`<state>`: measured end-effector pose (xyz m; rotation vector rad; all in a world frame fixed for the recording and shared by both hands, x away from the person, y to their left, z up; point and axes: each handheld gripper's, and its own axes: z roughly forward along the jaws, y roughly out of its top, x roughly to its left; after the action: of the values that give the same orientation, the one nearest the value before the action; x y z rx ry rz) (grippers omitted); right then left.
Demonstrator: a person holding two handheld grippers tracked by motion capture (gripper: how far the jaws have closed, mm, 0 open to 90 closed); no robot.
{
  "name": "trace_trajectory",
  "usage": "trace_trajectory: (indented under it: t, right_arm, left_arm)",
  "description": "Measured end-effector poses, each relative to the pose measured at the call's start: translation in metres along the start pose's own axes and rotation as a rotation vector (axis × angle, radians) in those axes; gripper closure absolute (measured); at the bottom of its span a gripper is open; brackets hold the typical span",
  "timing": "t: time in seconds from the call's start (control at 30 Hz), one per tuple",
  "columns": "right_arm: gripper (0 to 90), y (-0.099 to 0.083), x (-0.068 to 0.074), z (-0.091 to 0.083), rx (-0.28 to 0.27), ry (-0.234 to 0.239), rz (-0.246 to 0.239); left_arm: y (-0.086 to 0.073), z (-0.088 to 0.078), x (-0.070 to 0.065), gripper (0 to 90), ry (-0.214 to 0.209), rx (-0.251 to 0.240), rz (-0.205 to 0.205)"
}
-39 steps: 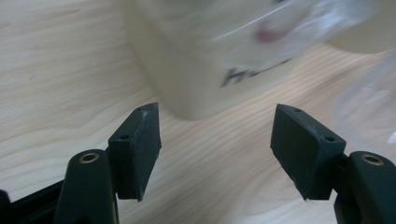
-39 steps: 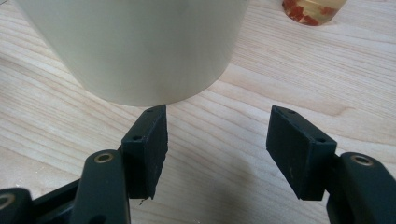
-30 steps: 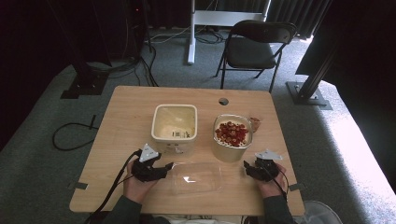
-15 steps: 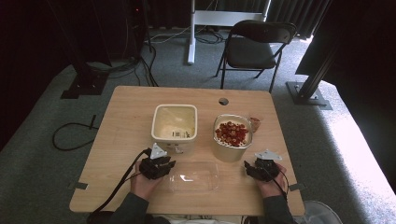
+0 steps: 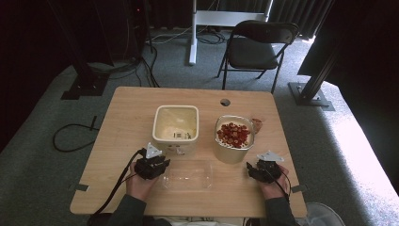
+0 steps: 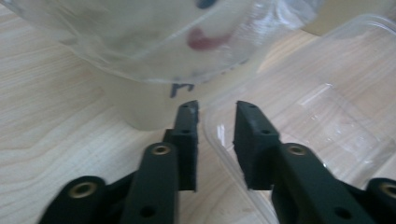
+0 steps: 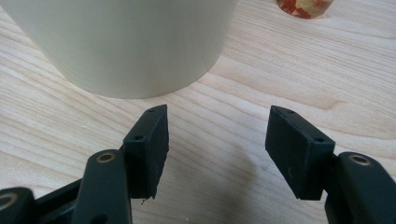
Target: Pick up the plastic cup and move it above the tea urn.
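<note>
Two tubs, the empty square tub (image 5: 175,123) and the tub of red pieces (image 5: 234,136), stand uncovered. At 6 o'clock on the surface (image 5: 117,141), the clear lid (image 5: 187,175) lies flat. The left gripper (image 6: 216,109) fingers have just been closing and straddle its 9 o'clock rim, not yet clenched. The right gripper (image 7: 217,116) fingers are released and empty. Lifting and fitting the lid seemingly remain.

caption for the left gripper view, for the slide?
Left claw closing over the rim of a clear plastic lid on the wooden table, beside a cream container.

A clear, flat rectangular plastic lid (image 5: 188,174) with rounded corners lies on the tabletop near its front edge, just in front of the empty cream square container (image 5: 175,128). In the left gripper view its raised rim (image 6: 219,140) runs between the two black jaws, one outside, one inside.
</note>
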<state>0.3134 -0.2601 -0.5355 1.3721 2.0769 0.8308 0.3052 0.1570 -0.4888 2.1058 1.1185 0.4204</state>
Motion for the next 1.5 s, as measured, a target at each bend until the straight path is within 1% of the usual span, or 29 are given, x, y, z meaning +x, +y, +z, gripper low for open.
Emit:
trace_trajectory:
  t: [0.07, 0.1, 0.13, 0.3, 0.33, 0.37, 0.5, 0.53, 0.67, 0.7, 0.77, 0.83, 0.9, 0.97, 1.03, 1.17, 1.23, 1.27, 1.33, 1.37, 1.5]
  right_arm:
    - [38.8, 0.0, 0.0, 0.0, 0.001, -0.001, -0.001]
    - [38.8, 0.0, 0.0, 0.0, 0.001, -0.001, -0.001]
    - [38.9, 0.0, 0.0, 0.0, 0.001, 0.0, -0.001]
    - [38.9, 0.0, -0.001, 0.0, -0.001, 0.0, 0.0]
    - [39.1, 0.0, -0.001, 0.0, -0.002, 0.0, 0.0]
    - [39.4, 0.0, -0.001, 0.0, -0.001, 0.0, -0.001]
    - [39.6, 0.0, 0.0, 0.0, 0.0, -0.001, -0.002]
    - [39.6, 0.0, 0.0, 0.0, -0.001, -0.001, -0.004]
    - [39.8, 0.0, 0.0, 0.001, 0.003, -0.001, -0.004]
    - [39.9, -0.001, 0.0, 0.001, 0.004, -0.001, -0.005]
    - [40.0, -0.001, 0.0, 0.001, 0.005, 0.0, -0.005]
    - [40.0, -0.001, 0.0, 0.002, 0.006, 0.001, -0.009]
    - [40.0, -0.001, 0.0, 0.002, 0.008, 0.002, -0.01]
    - [40.1, 0.0, 0.001, 0.002, 0.007, 0.001, -0.012]
    - [40.1, -0.001, 0.001, 0.001, 0.006, 0.0, -0.011]
    - [40.3, -0.001, 0.0, 0.001, 0.006, -0.001, -0.009]
    - [40.5, -0.001, 0.0, 0.002, 0.007, 0.0, -0.011]
    - [40.5, -0.001, 0.0, 0.002, 0.008, 0.0, -0.012]
    - [40.5, -0.001, 0.001, 0.002, 0.009, 0.001, -0.014]
    - [40.5, -0.001, 0.001, 0.002, 0.01, 0.002, -0.014]
    - [40.5, -0.001, 0.0, 0.002, 0.01, 0.001, -0.013]
  left_arm:
    - [-0.001, -0.001, -0.002, 65.8, 0.002, 0.007, 0.0]
    - [-0.001, -0.001, -0.003, 64.6, 0.008, 0.015, 0.001]
    - [-0.002, -0.001, -0.003, 63.5, 0.006, 0.023, -0.003]
    - [-0.009, -0.001, -0.002, 61.0, -0.01, 0.058, -0.032]
    - [-0.01, -0.001, -0.001, 61.1, -0.008, 0.063, -0.037]
    - [-0.01, -0.002, 0.0, 61.8, -0.001, 0.067, -0.032]
    - [-0.013, -0.006, 0.013, 69.7, 0.033, 0.063, -0.052]
    - [-0.013, -0.007, 0.017, 70.7, 0.049, 0.064, -0.053]
    - [-0.018, -0.014, 0.034, 74.1, 0.102, 0.061, -0.091]
    - [-0.019, -0.016, 0.038, 74.1, 0.105, 0.06, -0.102]
    - [-0.022, -0.019, 0.042, 72.0, 0.095, 0.067, -0.114]
    - [-0.025, -0.019, 0.039, 68.3, 0.097, 0.085, -0.103]
    - [-0.027, -0.019, 0.037, 67.5, 0.098, 0.095, -0.094]
    - [-0.029, -0.02, 0.038, 69.5, 0.097, 0.089, -0.104]
    - [-0.03, -0.022, 0.04, 73.3, 0.115, 0.098, -0.102]
    - [-0.032, -0.028, 0.048, 76.9, 0.127, 0.105, -0.105]
    - [-0.033, -0.03, 0.055, 79.3, 0.126, 0.096, -0.116]
    - [-0.033, -0.03, 0.058, 80.2, 0.12, 0.087, -0.128]
    - [-0.034, -0.032, 0.062, 81.7, 0.124, 0.083, -0.134]
    - [-0.034, -0.033, 0.062, 81.2, 0.126, 0.085, -0.131]
    - [-0.037, -0.036, 0.061, 72.1, 0.134, 0.088, -0.132]
